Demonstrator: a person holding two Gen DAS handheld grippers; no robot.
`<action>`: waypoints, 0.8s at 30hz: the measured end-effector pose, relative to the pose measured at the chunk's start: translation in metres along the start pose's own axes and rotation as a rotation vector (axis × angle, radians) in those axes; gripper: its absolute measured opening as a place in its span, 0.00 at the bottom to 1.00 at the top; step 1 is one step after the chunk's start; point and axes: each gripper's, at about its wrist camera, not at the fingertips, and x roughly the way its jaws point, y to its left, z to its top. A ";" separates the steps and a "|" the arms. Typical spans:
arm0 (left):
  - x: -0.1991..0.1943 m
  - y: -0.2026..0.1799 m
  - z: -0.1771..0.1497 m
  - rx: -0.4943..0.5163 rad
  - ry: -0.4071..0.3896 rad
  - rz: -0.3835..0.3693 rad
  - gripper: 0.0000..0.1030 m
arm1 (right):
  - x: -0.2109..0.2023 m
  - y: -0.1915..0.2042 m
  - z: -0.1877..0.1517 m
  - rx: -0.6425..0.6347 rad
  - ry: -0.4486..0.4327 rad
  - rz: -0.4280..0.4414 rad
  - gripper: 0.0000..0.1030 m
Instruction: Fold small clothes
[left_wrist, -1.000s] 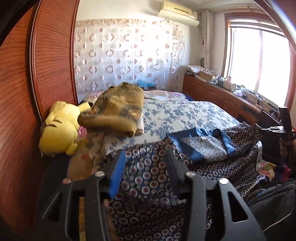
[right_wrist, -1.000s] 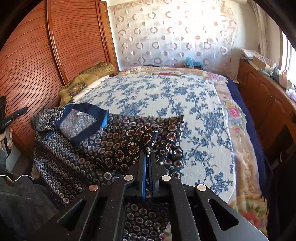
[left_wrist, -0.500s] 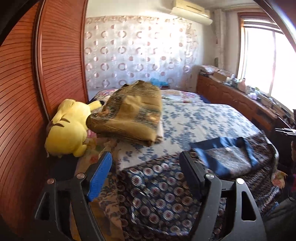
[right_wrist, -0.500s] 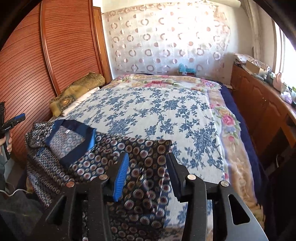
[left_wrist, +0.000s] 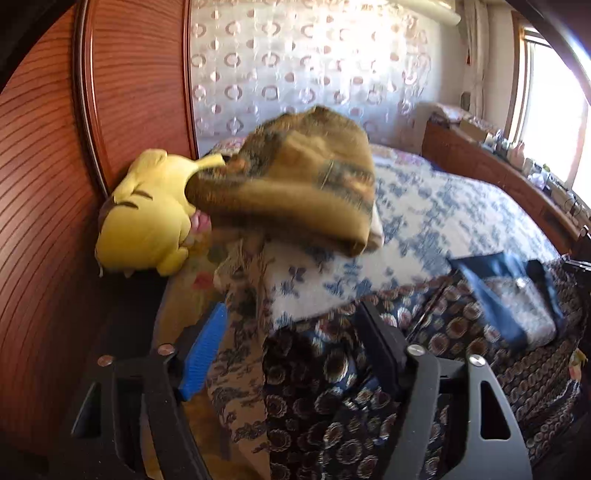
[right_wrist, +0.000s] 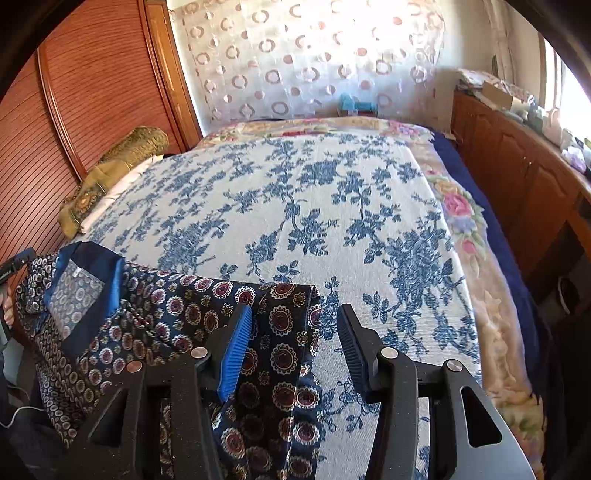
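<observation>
A dark blue garment with round medallion print (right_wrist: 192, 317) lies spread over the near edge of the bed, its plain blue collar (right_wrist: 92, 291) at the left. It also shows in the left wrist view (left_wrist: 461, 332). My right gripper (right_wrist: 293, 332) is open just above the garment's right corner, touching nothing. My left gripper (left_wrist: 291, 339) is open over the garment's other end, near the bed's corner, holding nothing.
The bed has a white cover with blue flowers (right_wrist: 314, 206). A folded olive-gold cloth (left_wrist: 295, 184) and a yellow plush toy (left_wrist: 144, 214) lie by the wooden headboard (left_wrist: 48, 184). A wooden cabinet (right_wrist: 517, 177) runs along the right side.
The right gripper was shut on the garment's corner a second ago; it has let go and opened wide. The left gripper has opened wider and swung left toward the headboard.
</observation>
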 end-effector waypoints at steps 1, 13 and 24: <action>0.003 0.001 -0.002 -0.001 0.013 -0.002 0.69 | 0.003 -0.001 0.002 -0.002 0.007 -0.001 0.49; 0.019 -0.001 -0.012 0.001 0.062 -0.035 0.49 | 0.027 0.005 0.001 -0.022 0.052 0.000 0.49; 0.021 -0.001 -0.010 -0.016 0.056 -0.067 0.33 | 0.033 0.012 0.002 -0.055 0.051 -0.039 0.49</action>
